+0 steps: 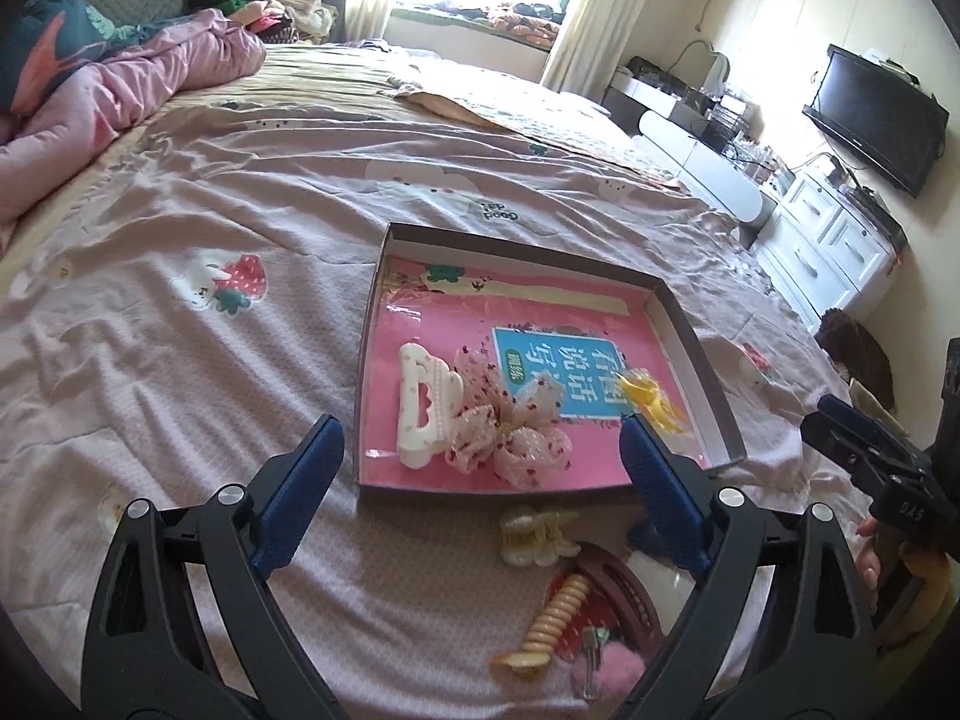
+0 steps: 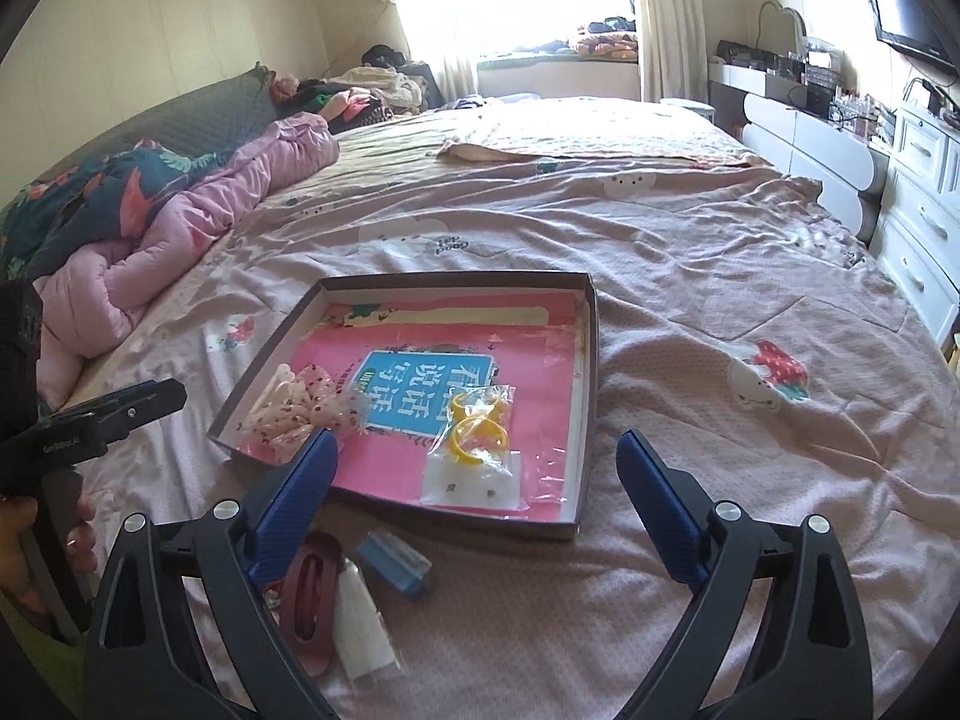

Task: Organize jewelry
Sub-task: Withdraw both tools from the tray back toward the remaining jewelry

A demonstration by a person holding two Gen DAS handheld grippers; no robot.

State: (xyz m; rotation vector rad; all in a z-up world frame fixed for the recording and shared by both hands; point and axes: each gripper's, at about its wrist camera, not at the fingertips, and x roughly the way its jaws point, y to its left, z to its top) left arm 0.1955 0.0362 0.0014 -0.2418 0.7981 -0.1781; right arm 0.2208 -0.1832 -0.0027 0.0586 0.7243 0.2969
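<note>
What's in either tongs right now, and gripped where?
Nothing. Left tongs and right tongs both stand open and empty above the tray.

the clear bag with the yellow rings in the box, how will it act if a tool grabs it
The clear bag looks thin and crinkled, so probably floppy and light. Its glossy film may slip between pads. The yellow rings lie loose inside, so they would likely shift or slide when it is lifted.

The box (image 1: 690, 336) looks like matt cardboard with a glossy pink book (image 1: 540, 324) inside. Bedsheet (image 1: 240, 360) is soft wrinkly cloth, the white hair claw (image 1: 420, 408) shiny plastic, the bow (image 1: 510, 426) sheer mesh.
</note>
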